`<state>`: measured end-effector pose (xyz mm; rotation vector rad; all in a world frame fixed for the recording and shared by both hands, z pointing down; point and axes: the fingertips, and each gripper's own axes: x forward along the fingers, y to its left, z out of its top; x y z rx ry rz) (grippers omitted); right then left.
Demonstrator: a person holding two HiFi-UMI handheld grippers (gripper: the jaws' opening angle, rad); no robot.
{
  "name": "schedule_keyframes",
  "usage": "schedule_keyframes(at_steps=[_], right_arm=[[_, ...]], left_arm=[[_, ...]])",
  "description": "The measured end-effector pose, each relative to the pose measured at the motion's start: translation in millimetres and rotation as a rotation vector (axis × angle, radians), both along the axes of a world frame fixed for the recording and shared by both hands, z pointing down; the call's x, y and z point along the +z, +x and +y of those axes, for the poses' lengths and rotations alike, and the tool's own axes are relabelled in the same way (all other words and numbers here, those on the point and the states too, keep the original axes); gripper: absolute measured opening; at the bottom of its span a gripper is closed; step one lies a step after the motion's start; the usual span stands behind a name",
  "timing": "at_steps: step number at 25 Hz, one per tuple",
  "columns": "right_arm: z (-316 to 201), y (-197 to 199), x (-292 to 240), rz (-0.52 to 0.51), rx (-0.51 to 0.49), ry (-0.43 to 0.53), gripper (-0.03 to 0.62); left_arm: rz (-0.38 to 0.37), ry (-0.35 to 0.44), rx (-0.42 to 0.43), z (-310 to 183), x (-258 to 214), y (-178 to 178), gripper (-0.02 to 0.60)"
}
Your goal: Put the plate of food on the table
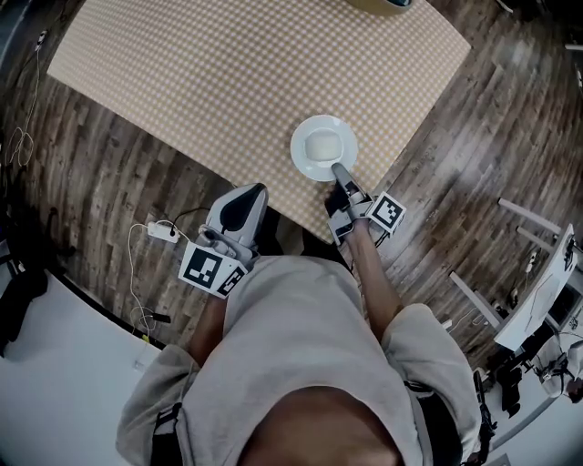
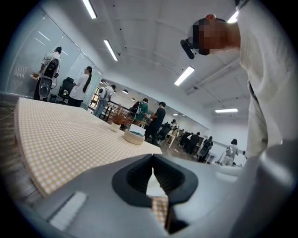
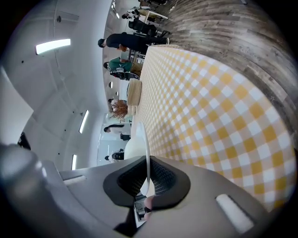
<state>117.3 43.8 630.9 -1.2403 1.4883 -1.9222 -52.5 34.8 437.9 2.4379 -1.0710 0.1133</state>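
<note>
A white plate (image 1: 323, 146) with pale food in its middle is over the near edge of the table (image 1: 228, 73), which has a yellow checked cloth. My right gripper (image 1: 342, 171) is shut on the plate's near rim. The right gripper view shows the plate (image 3: 145, 139) edge-on, its thin rim pinched between the jaws of the right gripper (image 3: 148, 179). Whether the plate rests on the cloth I cannot tell. My left gripper (image 1: 248, 195) hangs at the table's near edge, left of the plate, holding nothing. In its own view the left gripper (image 2: 152, 160) has its jaws together.
A bowl (image 1: 383, 4) stands at the far side of the table, also seen as a bowl (image 2: 135, 136) in the left gripper view. A white power strip (image 1: 162, 232) with cables lies on the wooden floor at left. White furniture (image 1: 547, 291) stands at right. Several people (image 2: 86, 86) stand beyond the table.
</note>
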Motion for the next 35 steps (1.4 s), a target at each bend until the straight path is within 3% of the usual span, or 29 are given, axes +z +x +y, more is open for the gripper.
schedule_keyframes(at_steps=[17, 23, 35], right_arm=[[-162.1, 2.1, -1.0, 0.036, 0.017, 0.067, 0.012], [-216.4, -4.9, -4.3, -0.006, 0.026, 0.125, 0.012], [-260.2, -18.6, 14.9, -0.023, 0.065, 0.052, 0.015]], left_arm=[[0.006, -0.043, -0.063, -3.0, 9.1, -25.0, 0.009], [0.011, -0.049, -0.079, -1.1, 10.1, -29.3, 0.009], [0.004, -0.056, -0.110, -1.9, 9.8, -46.3, 0.009]])
